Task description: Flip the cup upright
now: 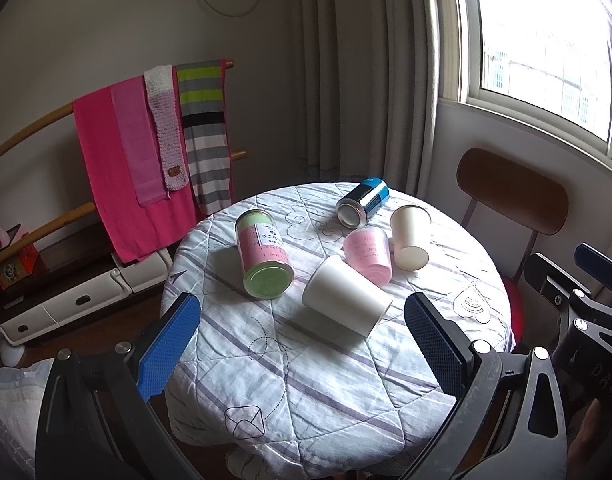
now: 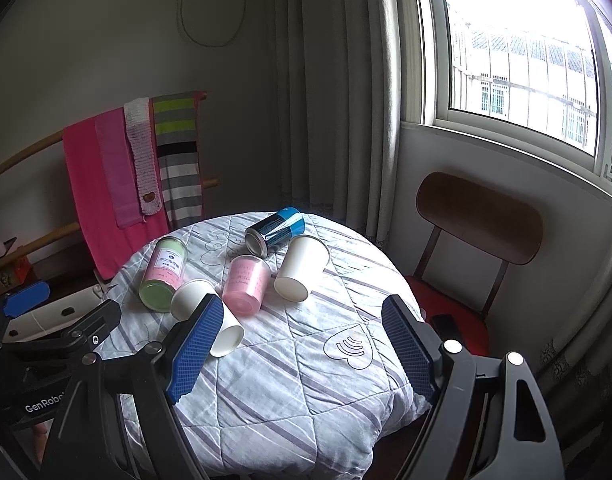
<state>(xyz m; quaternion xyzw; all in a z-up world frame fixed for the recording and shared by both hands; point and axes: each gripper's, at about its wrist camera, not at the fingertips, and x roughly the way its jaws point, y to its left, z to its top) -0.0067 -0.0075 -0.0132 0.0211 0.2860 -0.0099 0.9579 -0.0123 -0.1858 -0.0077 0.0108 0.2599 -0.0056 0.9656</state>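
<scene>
Both grippers hovered above the round counter [image 1: 426, 400], the left gripper [image 1: 302, 344] and right gripper [image 2: 298, 344] with fingers spread wide, holding nothing. The nearest white cup [image 1: 346, 296] lay on its side just beside the pink cup [image 1: 368, 254].

I'm seeing matt white paper on the near cup [image 1: 346, 296], glossy metal on the can [image 1: 362, 201], and a smooth plastic-looking pink cup [image 1: 368, 255]. Soft quilted cloth [image 1: 306, 380] is covering the desk; the blue pads [image 1: 170, 346] are showing a rough, dimpled texture.
</scene>
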